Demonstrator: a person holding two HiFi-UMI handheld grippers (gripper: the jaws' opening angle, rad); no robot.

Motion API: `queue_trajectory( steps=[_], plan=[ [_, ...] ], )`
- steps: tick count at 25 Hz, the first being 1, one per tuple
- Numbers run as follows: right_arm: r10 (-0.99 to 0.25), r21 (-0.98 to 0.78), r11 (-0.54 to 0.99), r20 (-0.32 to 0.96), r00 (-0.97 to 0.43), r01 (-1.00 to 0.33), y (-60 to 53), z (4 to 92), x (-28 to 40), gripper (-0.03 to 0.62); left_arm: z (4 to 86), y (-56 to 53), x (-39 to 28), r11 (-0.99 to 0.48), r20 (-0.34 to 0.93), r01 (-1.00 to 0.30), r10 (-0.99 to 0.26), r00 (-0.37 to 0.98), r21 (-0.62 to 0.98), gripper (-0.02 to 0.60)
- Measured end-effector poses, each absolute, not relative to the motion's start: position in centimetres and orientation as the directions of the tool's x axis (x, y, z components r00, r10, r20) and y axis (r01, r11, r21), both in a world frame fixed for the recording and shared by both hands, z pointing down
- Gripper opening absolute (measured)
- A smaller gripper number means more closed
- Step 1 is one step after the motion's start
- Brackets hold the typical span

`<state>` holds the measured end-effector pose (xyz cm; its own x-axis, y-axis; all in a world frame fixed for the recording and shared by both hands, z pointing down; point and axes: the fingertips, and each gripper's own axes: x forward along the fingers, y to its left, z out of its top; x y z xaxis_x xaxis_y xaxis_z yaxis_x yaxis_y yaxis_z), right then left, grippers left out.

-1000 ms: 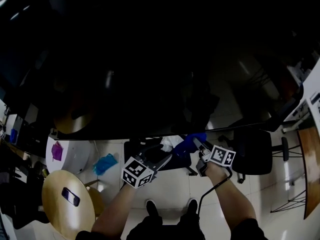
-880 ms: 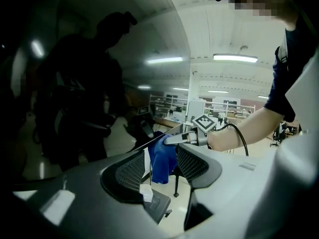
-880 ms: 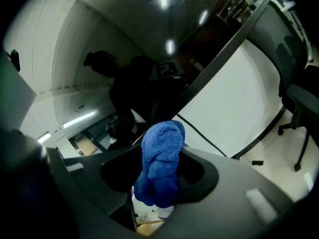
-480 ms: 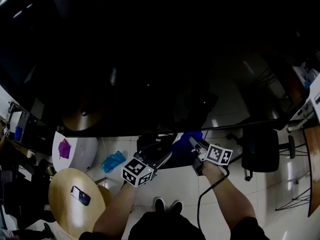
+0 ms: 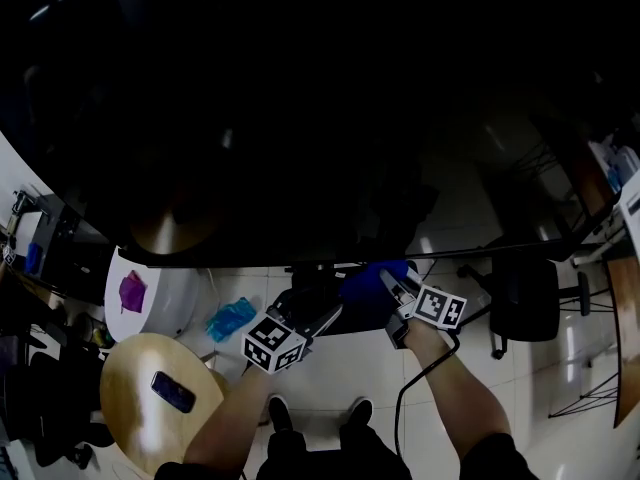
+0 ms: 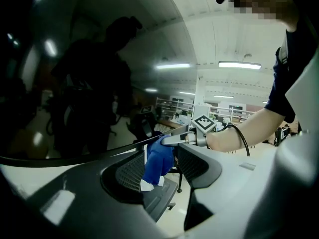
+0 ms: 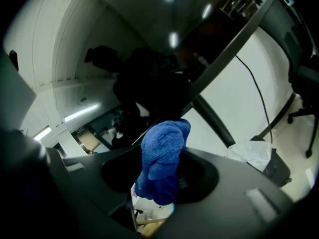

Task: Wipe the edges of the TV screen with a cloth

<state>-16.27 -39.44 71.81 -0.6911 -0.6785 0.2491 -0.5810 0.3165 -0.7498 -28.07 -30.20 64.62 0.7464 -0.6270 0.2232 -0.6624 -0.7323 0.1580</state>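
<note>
The big dark TV screen [image 5: 300, 118] fills the upper head view, and its lower edge [image 5: 300, 264] runs across the middle. My right gripper [image 5: 388, 283] is shut on a blue cloth [image 5: 366, 280] that lies against that lower edge. In the right gripper view the cloth [image 7: 162, 156] bulges up between the jaws. My left gripper [image 5: 330, 318] hovers just left of and below the cloth, open and holding nothing. The left gripper view shows the right gripper [image 6: 167, 141] pressing the cloth [image 6: 158, 158] under the screen's rim.
A round wooden stool [image 5: 140, 418] carrying a phone [image 5: 172, 391] stands at the lower left. Beside it is a white round table [image 5: 170, 303] with a purple item [image 5: 132, 291]. A teal rag [image 5: 230, 318] lies on the floor. A black office chair [image 5: 525, 303] stands to the right.
Both grippers have slid left along the TV's lower edge, with the blue cloth still in the right one. The person's feet have stepped left too.
</note>
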Motion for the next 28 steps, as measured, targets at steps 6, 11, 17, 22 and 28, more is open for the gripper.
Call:
queue_trajectory(
  steps=[6,11,17,22,28],
  plan=[
    [-0.676,-0.745,0.319,0.254,-0.692,-0.586,-38.0,71.7,-22.6,0.187,64.3,-29.8,-34.4,-0.736,0.224,-0.659,-0.624,0.749,0.154,0.196],
    [-0.648,-0.741,0.35,0.251,-0.719,-0.573,-36.9,71.5,-28.2,0.187,64.4,-29.0,-39.5,-0.718,0.225,-0.678,-0.642,0.733,0.159,0.196],
    [-0.606,-0.74,0.382,0.251,-0.755,-0.553,-36.0,71.7,-35.0,0.187,65.1,-28.0,-45.8,-0.676,0.225,-0.718,-0.683,0.695,0.169,0.196],
    [-0.562,-0.745,0.41,0.248,-0.789,-0.526,-35.2,71.9,-40.8,0.187,65.6,-27.4,-51.2,-0.632,0.223,-0.756,-0.723,0.654,0.17,0.196],
    [-0.504,-0.753,0.438,0.246,-0.828,-0.49,-34.5,71.9,-47.0,0.187,66.1,-26.9,-57.3,-0.564,0.228,-0.808,-0.775,0.589,0.171,0.196]
  ],
)
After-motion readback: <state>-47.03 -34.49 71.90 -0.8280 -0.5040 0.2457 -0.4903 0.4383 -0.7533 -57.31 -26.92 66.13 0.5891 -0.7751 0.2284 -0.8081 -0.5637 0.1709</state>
